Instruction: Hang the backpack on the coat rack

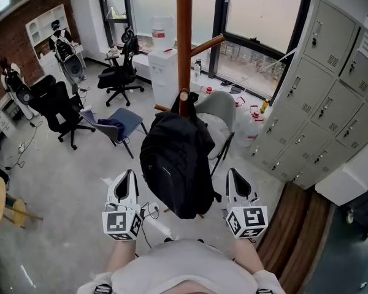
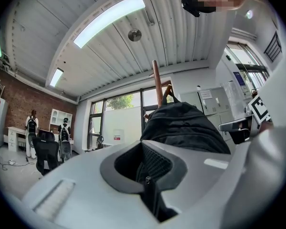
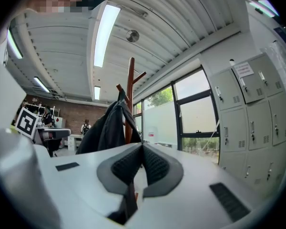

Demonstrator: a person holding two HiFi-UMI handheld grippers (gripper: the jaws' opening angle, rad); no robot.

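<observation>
The black backpack [image 1: 175,167] hangs by its top loop from a peg [image 1: 183,96] of the brown wooden coat rack [image 1: 184,35]. It also shows ahead in the left gripper view as the backpack [image 2: 183,128], and in the right gripper view as the backpack [image 3: 107,128] against the rack pole [image 3: 130,99]. My left gripper [image 1: 127,177] is shut, empty, just left of the bag's lower half and apart from it. My right gripper [image 1: 233,176] is shut, empty, to the bag's right. Both sets of jaws meet with nothing between them.
Grey lockers [image 1: 331,97] line the right side. A white water dispenser [image 1: 162,66] stands behind the rack, with a grey chair [image 1: 221,112] beside it. Black office chairs [image 1: 119,72] and a blue-seated chair [image 1: 113,124] stand on the floor at left.
</observation>
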